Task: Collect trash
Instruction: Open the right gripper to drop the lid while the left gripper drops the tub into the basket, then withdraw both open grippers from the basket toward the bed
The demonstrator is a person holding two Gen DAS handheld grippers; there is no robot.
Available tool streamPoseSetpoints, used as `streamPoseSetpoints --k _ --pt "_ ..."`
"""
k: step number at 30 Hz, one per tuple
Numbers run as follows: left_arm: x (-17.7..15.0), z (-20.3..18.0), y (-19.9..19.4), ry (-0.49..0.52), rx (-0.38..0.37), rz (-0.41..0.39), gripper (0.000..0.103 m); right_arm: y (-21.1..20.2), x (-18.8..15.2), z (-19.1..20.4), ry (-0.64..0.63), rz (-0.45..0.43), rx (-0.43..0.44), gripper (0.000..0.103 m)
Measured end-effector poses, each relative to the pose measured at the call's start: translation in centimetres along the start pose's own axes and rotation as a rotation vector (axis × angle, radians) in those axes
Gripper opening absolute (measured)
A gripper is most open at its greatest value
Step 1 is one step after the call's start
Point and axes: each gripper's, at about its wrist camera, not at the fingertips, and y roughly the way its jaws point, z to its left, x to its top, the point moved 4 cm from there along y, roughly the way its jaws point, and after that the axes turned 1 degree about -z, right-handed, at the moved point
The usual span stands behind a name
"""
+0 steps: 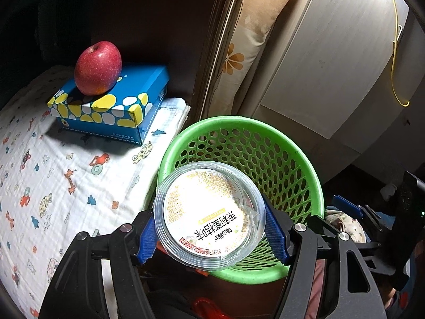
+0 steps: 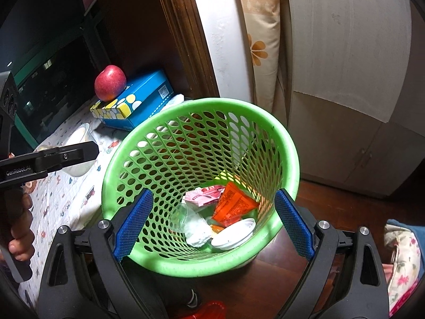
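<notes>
A clear plastic cup with a printed foil lid [image 1: 209,212] sits tilted between the blue pads of my left gripper [image 1: 211,228], which is shut on it. The cup hangs over the near left rim of the green mesh basket [image 1: 239,122]. In the right wrist view my right gripper [image 2: 212,220] is open and holds nothing, poised above the basket [image 2: 202,103]. At the basket's bottom lie an orange packet [image 2: 233,204], a pink wrapper [image 2: 203,194], a white lid [image 2: 233,234] and a clear cup with white paper [image 2: 196,228]. The left gripper's finger [image 2: 66,156] and a hand [image 2: 18,228] show at the left edge.
A red apple [image 1: 97,67] rests on a blue spotted box [image 1: 111,106] on the patterned cloth [image 1: 53,175] left of the basket. Behind it stand a flowered pillow [image 1: 252,40] and a white cabinet [image 1: 332,66]. The basket stands on a brown wooden floor [image 2: 332,212].
</notes>
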Motion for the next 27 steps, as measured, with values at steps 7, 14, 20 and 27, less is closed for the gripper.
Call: streamPoseSetpoints --k 7,14,20,27 --pt "0.0 -0.7 0.6 0.007 -0.012 0.015 0.065 -0.3 -0.3 -0.5 0.014 0.000 -0.002 0.092" --pt "-0.1 -1.4 1.1 0.011 -0.030 0.028 0.065 -0.5 -0.5 -0.8 0.023 -0.001 -0.005 0.092" --pt "0.0 -1.6 1.3 0.010 -0.037 0.034 0.067 -0.5 -0.6 -0.9 0.030 0.000 -0.004 0.092" --pt "0.0 -1.6 1.2 0.005 -0.040 0.025 0.077 -0.5 -0.8 -0.8 0.033 0.003 -0.003 0.092"
